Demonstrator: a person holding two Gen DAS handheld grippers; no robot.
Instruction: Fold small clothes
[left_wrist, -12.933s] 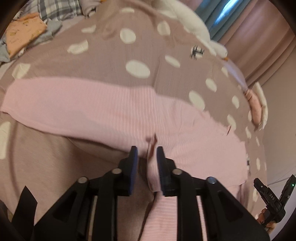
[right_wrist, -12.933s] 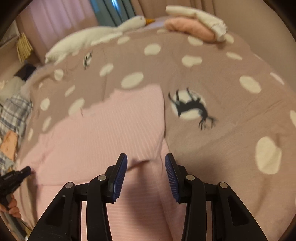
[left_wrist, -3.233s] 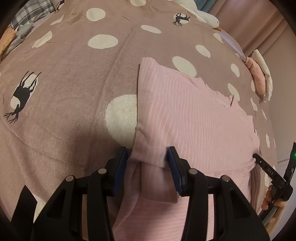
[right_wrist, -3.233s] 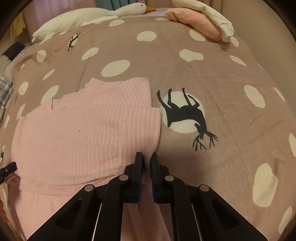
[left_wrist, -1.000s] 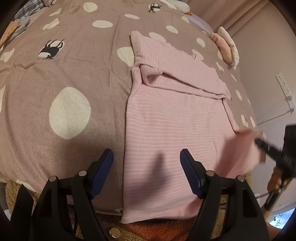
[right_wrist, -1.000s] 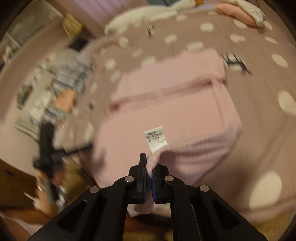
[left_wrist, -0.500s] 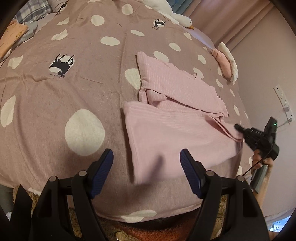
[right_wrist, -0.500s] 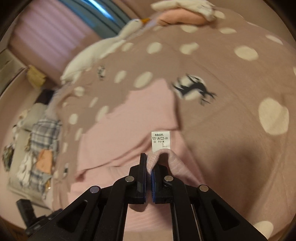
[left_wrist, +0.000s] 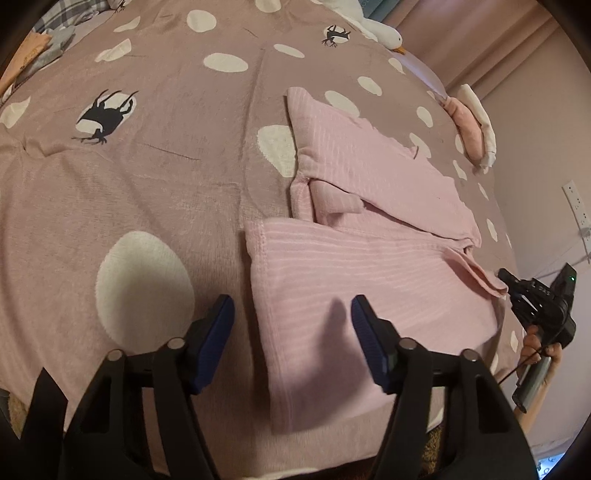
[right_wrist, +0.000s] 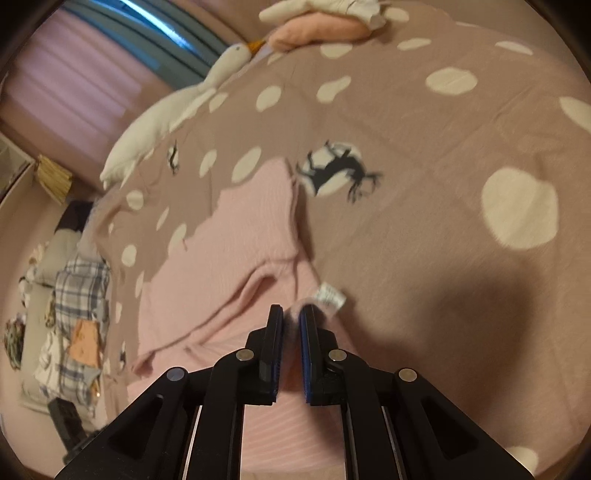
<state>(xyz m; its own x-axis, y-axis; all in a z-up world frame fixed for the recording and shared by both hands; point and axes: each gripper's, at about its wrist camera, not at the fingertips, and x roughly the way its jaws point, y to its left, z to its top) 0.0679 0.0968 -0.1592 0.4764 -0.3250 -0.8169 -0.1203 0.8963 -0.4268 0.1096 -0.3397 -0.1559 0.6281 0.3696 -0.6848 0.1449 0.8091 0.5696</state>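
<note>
A pink ribbed garment (left_wrist: 369, 266) lies on the dotted brown bedspread (left_wrist: 147, 177), its lower part folded up over the middle and the sleeves tucked in. My left gripper (left_wrist: 291, 325) is open and empty, hovering above the folded lower edge. My right gripper (right_wrist: 291, 325) has its jaws slightly parted around the garment's hem (right_wrist: 229, 258) beside the white care label (right_wrist: 330, 295); it looks to have just loosened. The right gripper also shows in the left wrist view (left_wrist: 535, 299) at the garment's right corner.
Folded pink and white clothes (right_wrist: 325, 22) lie at the bed's far corner. A white goose plush (right_wrist: 177, 114) lies along the far edge. A heap of plaid and orange clothes (right_wrist: 74, 314) sits at the bed's other side. The bed's near edge is just below my left gripper.
My right gripper carried the hem up over the garment and laid it down, and its jaws have parted a little. The left gripper stayed open and moved slightly closer.
</note>
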